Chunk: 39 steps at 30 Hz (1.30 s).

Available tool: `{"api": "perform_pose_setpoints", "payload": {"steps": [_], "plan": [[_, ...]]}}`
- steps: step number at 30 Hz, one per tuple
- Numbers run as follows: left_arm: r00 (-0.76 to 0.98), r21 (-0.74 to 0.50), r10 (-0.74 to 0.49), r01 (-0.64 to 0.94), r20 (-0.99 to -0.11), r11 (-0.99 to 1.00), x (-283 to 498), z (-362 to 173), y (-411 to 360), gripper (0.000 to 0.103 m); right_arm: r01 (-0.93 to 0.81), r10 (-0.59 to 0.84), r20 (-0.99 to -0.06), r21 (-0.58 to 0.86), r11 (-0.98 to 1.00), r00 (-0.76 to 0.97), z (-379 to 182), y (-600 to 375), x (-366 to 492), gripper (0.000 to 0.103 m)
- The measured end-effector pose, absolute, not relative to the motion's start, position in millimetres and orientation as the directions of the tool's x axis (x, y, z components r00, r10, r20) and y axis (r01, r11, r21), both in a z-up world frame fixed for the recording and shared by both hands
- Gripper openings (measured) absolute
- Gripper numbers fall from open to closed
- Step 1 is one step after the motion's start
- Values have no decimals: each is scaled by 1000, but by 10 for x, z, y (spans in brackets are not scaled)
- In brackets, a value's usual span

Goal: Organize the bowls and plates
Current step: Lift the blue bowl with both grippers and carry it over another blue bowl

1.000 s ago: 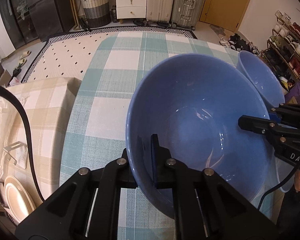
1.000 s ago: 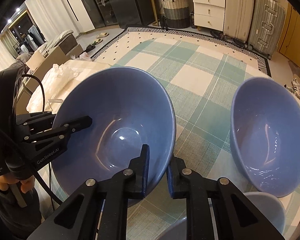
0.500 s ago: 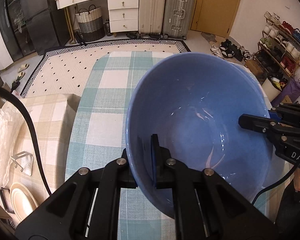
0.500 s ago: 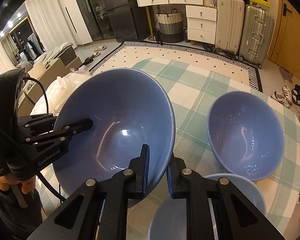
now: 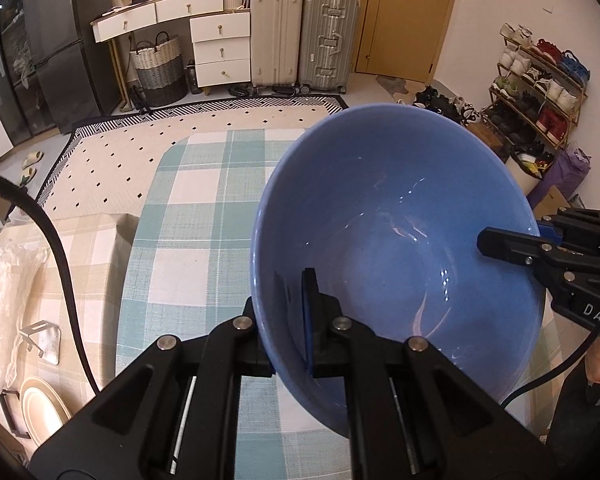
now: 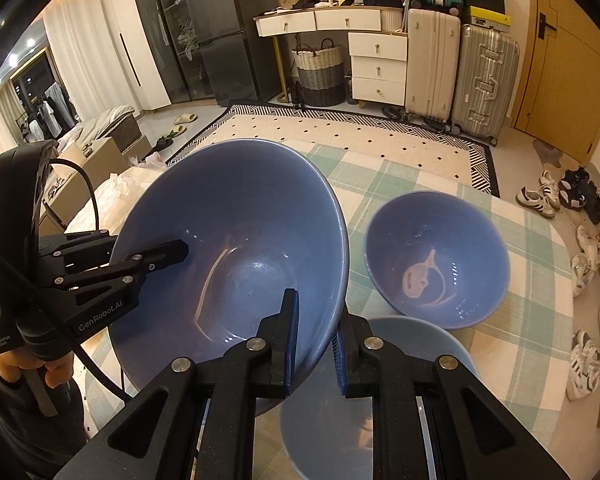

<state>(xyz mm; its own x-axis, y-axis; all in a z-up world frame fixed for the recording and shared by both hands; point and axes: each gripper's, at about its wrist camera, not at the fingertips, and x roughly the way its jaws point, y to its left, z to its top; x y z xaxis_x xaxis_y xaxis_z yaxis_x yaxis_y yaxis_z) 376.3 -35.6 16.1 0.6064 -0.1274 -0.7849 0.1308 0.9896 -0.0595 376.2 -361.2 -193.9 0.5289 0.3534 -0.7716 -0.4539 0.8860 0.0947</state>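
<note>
Since the earlier frames the large blue bowl [image 5: 396, 248] sits higher above the checked tablecloth [image 5: 188, 240], and more of the room beyond the table has come into view; the second blue bowl [image 6: 436, 260] now looks smaller and lies farther below. The left gripper [image 5: 290, 320] is clamped on the near rim of the large bowl, one finger inside the wall and one outside. The right gripper [image 6: 314, 344] is closed on the opposite rim in the same manner. The bowl hangs between the two claws, clear of the table and tilted toward the left wrist camera.

Surface: the table carries a teal-and-white check cloth. Ahead and to the right of the right claw the second blue bowl stands upright on the cloth. Directly under that claw sits a paler blue bowl [image 6: 380, 400], partly hidden by the fingers. To the left of the left claw lies a beige check cloth [image 5: 68, 264], with a cream plate [image 5: 40, 412] in a rack at the frame edge.

Room: beyond the table is a cream rug with black diamonds [image 5: 148, 148] and a striped border. Against the far wall stand a white drawer unit [image 5: 220, 48], a woven basket [image 5: 158, 68], two suitcases [image 5: 304, 36] and a wooden door [image 5: 412, 16]. A shoe rack [image 5: 540, 80] occupies the right wall, and loose shoes [image 6: 572, 196] lie on the floor.
</note>
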Motion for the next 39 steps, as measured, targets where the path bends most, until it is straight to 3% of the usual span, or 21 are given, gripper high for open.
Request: {"api": "perform_pose_setpoints", "payload": {"steps": [19, 39], "plan": [[578, -36, -183, 257, -795, 966, 3399, 390, -1378, 6, -355, 294, -761, 89, 930, 578, -1793, -4287, 3371, 16], [510, -25, -191, 314, -839, 949, 3470, -53, -1929, 6, -279, 259, -799, 119, 953, 542, -2176, -4729, 3379, 16]]}}
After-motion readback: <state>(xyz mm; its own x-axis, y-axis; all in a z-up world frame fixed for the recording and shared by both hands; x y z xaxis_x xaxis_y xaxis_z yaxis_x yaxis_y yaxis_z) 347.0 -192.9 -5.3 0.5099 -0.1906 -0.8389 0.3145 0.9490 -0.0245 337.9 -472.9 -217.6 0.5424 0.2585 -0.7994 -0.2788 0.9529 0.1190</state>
